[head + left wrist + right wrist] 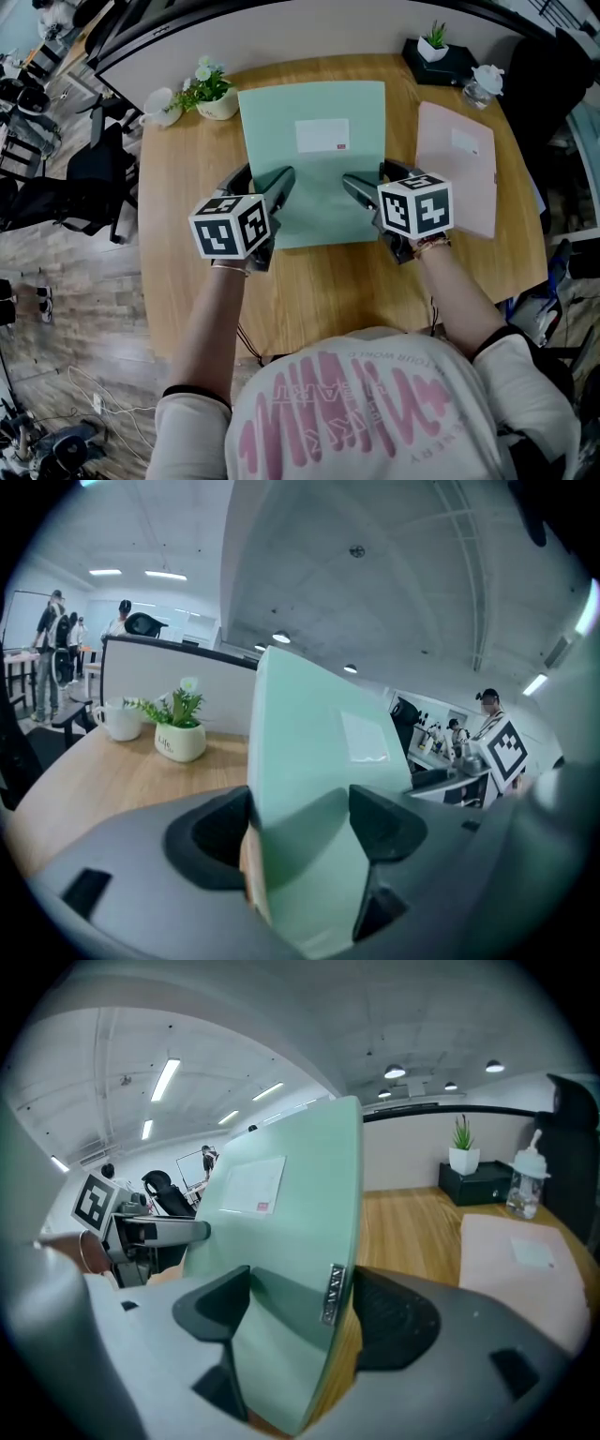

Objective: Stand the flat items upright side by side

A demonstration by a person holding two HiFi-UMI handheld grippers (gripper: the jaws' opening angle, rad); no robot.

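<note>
Two tools clench the green folder (314, 112) by its near corners, the left tool (262, 178) at one and the right tool (369, 178) at the other. Its near edge is raised off the desk (183, 178). A pink folder (457, 178) lies flat just beside it.

The white plant pot (178, 743) reads "Life".

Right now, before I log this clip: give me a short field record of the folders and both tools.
green folder: held at its near edge by both tools, tilted up
left tool: shut on its left near corner
right tool: shut on its right near corner
pink folder: flat on the table, right of the green one, untouched
standing upright: neither
</note>
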